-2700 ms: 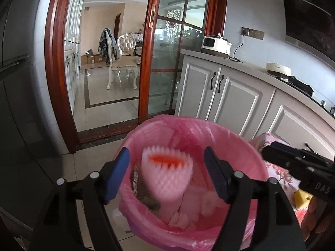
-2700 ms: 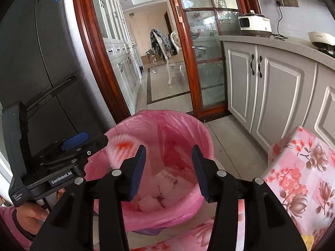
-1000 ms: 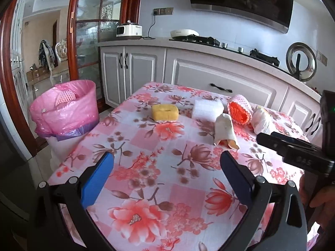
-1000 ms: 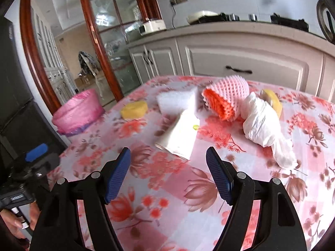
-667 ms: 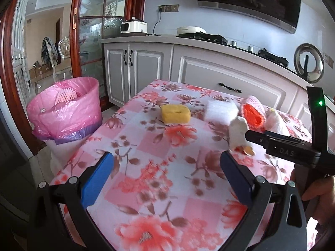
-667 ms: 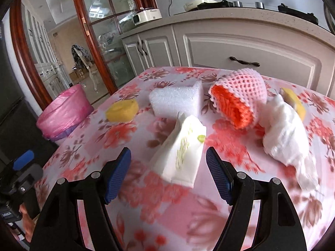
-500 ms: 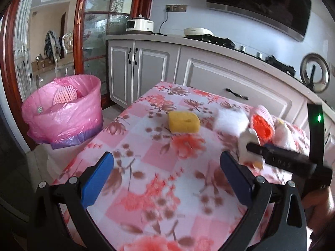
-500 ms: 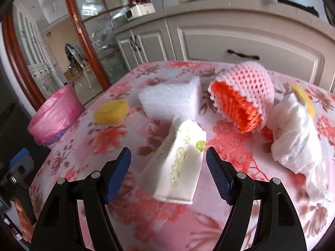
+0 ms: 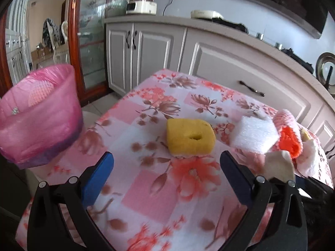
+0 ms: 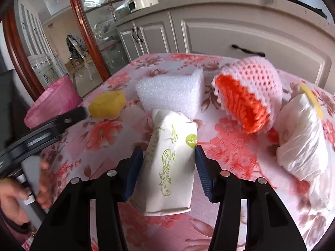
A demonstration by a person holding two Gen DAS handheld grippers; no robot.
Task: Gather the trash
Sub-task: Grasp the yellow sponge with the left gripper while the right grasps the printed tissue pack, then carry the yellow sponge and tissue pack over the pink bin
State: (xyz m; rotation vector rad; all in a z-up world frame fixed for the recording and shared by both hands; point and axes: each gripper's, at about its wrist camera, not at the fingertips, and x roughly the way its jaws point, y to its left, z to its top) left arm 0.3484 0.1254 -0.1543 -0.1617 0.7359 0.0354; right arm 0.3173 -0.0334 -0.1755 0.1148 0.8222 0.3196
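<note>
Closing your right gripper (image 10: pixel 169 153) on the tissue pack (image 10: pixel 170 167) lying lengthwise between its jaws made sense, while your left gripper (image 9: pixel 166 164) hung wide open short of the yellow sponge (image 9: pixel 190 137) on the counter (image 9: pixel 146 188), bin (image 9: pixel 39 117) just left

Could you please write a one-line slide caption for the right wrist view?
Right gripper, jaws just closing, clamps a white tissue pack on the floral tablecloth.

from the left gripper we look down across the table (image 9: pixel 146 190) toward the cabinets; from the right, closer in. we share the sponge (image 9: pixel 190 137) (image 10: pixel 107 104) and foam (image 9: pixel 254 135) (image 10: pixel 169 93).
</note>
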